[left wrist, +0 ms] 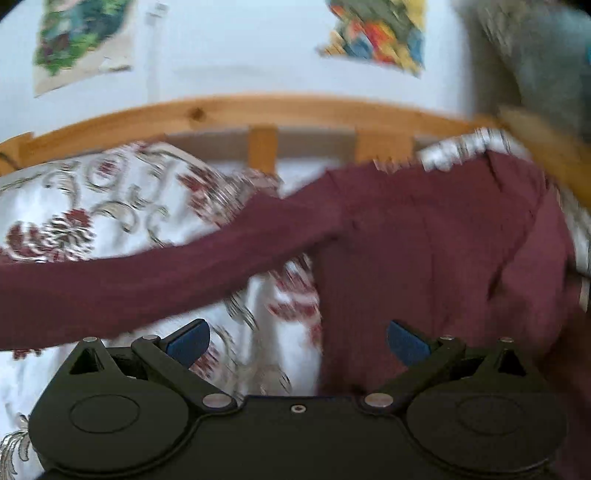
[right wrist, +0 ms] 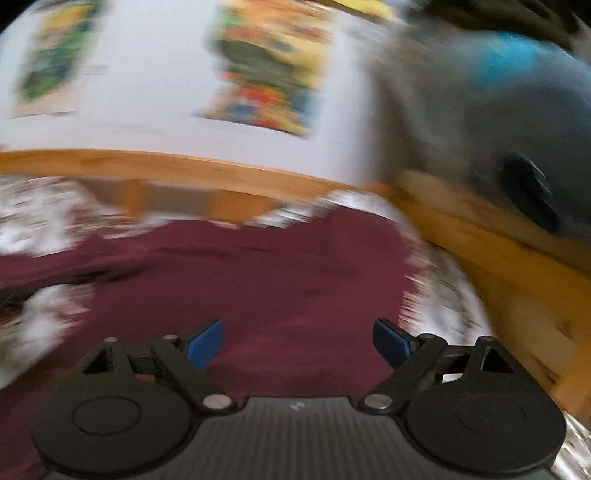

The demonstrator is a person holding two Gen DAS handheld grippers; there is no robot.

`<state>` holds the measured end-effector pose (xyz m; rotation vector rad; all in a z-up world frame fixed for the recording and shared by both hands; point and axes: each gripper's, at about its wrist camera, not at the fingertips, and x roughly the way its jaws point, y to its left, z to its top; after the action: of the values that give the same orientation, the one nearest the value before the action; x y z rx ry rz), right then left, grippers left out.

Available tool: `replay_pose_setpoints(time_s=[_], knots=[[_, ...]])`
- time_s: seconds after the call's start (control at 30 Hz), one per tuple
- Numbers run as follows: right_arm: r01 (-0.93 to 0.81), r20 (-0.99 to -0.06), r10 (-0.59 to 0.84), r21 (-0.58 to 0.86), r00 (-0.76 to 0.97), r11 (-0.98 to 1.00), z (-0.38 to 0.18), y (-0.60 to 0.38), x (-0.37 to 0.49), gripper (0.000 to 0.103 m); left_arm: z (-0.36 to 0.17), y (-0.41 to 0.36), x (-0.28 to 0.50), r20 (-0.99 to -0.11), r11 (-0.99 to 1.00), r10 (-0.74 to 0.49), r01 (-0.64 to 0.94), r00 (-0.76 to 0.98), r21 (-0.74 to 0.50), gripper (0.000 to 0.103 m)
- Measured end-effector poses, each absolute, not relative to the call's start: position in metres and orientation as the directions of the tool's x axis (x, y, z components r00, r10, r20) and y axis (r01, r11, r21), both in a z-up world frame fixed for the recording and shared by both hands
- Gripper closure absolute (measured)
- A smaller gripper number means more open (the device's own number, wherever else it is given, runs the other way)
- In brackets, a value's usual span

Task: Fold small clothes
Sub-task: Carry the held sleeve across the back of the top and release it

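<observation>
A maroon long-sleeved top (left wrist: 424,243) lies spread on a white bedspread (left wrist: 74,206) with a red and grey flower pattern. One sleeve (left wrist: 147,273) stretches out to the left across the bedding. My left gripper (left wrist: 297,341) hovers over the top's lower left edge, open, blue pads wide apart with nothing between them. In the blurred right wrist view my right gripper (right wrist: 298,343) hangs above the maroon top (right wrist: 258,280), also open and empty.
A wooden bed frame (left wrist: 258,110) runs behind the bedding and down the right side (right wrist: 498,258). Colourful pictures (left wrist: 376,33) hang on the white wall. A grey and blue bulky object (right wrist: 498,110) sits beyond the frame at upper right.
</observation>
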<state>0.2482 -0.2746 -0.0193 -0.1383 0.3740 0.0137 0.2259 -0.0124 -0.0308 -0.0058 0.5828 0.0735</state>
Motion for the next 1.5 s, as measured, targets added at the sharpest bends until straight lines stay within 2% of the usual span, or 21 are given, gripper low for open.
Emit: replay_pose_setpoints(time_s=[0.1, 0.17, 0.23, 0.33, 0.4, 0.5, 0.53, 0.6, 0.73, 0.8, 0.97, 1.03, 1.13, 1.33, 1.5], knots=[[0.085, -0.446, -0.096, -0.044, 0.890, 0.995, -0.025, -0.319, 0.293, 0.012, -0.044, -0.031, 0.230, -0.576, 0.996, 0.068, -0.019, 0.815, 0.090, 0.001], [0.130, -0.515, -0.098, 0.026, 0.852, 0.991, -0.028, -0.345, 0.317, 0.013, -0.048, -0.038, 0.232, -0.589, 0.995, 0.059, 0.002, 0.806, 0.101, 0.001], [0.134, -0.543, -0.065, 0.089, 0.837, 0.987, -0.030, -0.363, 0.332, 0.015, -0.049, -0.040, 0.232, -0.599, 0.997, 0.031, 0.019, 0.800, 0.078, 0.001], [0.099, -0.571, 0.003, 0.147, 0.821, 0.984, -0.036, -0.376, 0.349, 0.031, -0.053, -0.039, 0.238, -0.626, 0.999, 0.014, 0.021, 0.780, 0.049, 0.001], [0.099, -0.594, 0.011, 0.152, 0.804, 0.983, -0.041, -0.374, 0.356, 0.049, -0.059, -0.040, 0.243, -0.654, 0.998, 0.033, 0.006, 0.756, 0.057, 0.001], [0.118, -0.602, -0.021, 0.122, 0.798, 0.986, -0.046, -0.371, 0.363, 0.050, -0.071, -0.041, 0.249, -0.705, 0.996, 0.080, -0.021, 0.705, 0.092, 0.001], [0.130, -0.600, -0.053, 0.086, 0.798, 0.988, -0.046, -0.368, 0.366, 0.049, -0.075, -0.040, 0.250, -0.719, 0.995, 0.091, -0.032, 0.689, 0.096, 0.001], [0.138, -0.596, -0.088, 0.038, 0.798, 0.990, -0.046, -0.365, 0.370, 0.038, -0.081, -0.035, 0.248, -0.728, 0.997, 0.080, -0.048, 0.681, 0.064, 0.001], [0.168, -0.589, -0.128, 0.014, 0.798, 0.986, -0.043, -0.365, 0.361, 0.031, -0.083, -0.032, 0.241, -0.730, 0.997, 0.066, -0.068, 0.681, 0.027, 0.001], [0.157, -0.584, -0.120, 0.012, 0.803, 0.988, -0.037, -0.362, 0.346, 0.014, -0.079, -0.028, 0.236, -0.737, 0.998, 0.045, -0.067, 0.674, -0.001, 0.001], [0.105, -0.538, -0.038, 0.095, 0.842, 0.990, -0.016, -0.346, 0.281, 0.001, -0.067, 0.003, 0.209, -0.692, 0.984, 0.074, -0.165, 0.718, -0.066, 0.001], [0.121, -0.529, -0.024, 0.149, 0.848, 0.981, -0.007, -0.333, 0.255, 0.000, -0.060, 0.025, 0.196, -0.679, 0.965, 0.127, -0.249, 0.723, -0.085, 0.001], [0.042, -0.520, 0.076, 0.212, 0.851, 0.976, 0.000, -0.305, 0.225, 0.000, -0.047, 0.069, 0.182, -0.670, 0.913, 0.204, -0.386, 0.714, -0.132, 0.001], [-0.154, -0.493, 0.238, 0.206, 0.837, 0.966, -0.007, -0.259, 0.182, 0.000, -0.031, 0.153, 0.172, -0.686, 0.765, 0.376, -0.626, 0.623, -0.149, 0.001], [-0.219, -0.513, 0.295, 0.204, 0.806, 0.954, -0.016, -0.244, 0.185, 0.000, -0.029, 0.199, 0.175, -0.654, 0.683, 0.466, -0.712, 0.596, -0.163, 0.001]])
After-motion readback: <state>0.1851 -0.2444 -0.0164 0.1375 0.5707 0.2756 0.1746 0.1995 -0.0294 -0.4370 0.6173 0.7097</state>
